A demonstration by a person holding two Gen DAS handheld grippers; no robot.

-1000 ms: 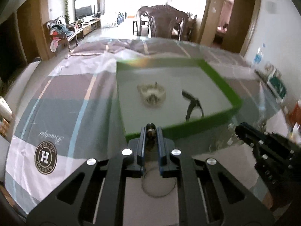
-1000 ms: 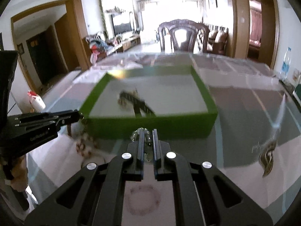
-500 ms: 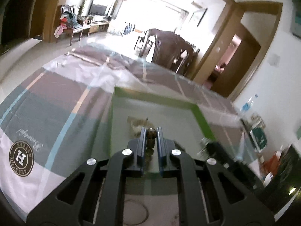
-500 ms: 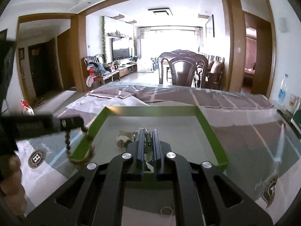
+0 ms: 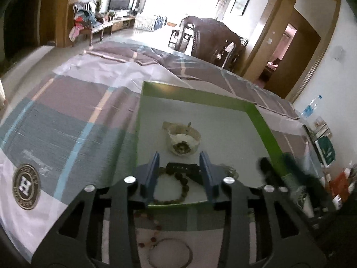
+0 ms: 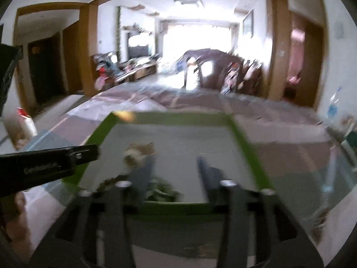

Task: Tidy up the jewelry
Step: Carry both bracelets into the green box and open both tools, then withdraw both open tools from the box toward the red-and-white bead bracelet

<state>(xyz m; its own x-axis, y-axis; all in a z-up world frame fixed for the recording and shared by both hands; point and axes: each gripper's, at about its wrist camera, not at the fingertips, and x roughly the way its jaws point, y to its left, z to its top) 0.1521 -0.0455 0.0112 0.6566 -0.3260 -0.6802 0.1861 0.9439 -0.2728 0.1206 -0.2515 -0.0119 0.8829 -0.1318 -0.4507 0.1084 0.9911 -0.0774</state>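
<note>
As both jaws open over the green tray (image 5: 263,122), left tool (image 5: 180,167) above loose bead bracelet (image 5: 178,187), right tool (image 6: 175,169) empty.

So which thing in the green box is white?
The watch, lying farthest back in the green box. The beaded bracelet is brown, the strap black.

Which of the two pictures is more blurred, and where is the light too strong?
Right wrist view: blurred all over, the green tray and chair smeared. Left wrist view: mostly sharp, the white watch and bead bracelet clear, only the right edge smeared. Both views: the far window is washed out.
</note>
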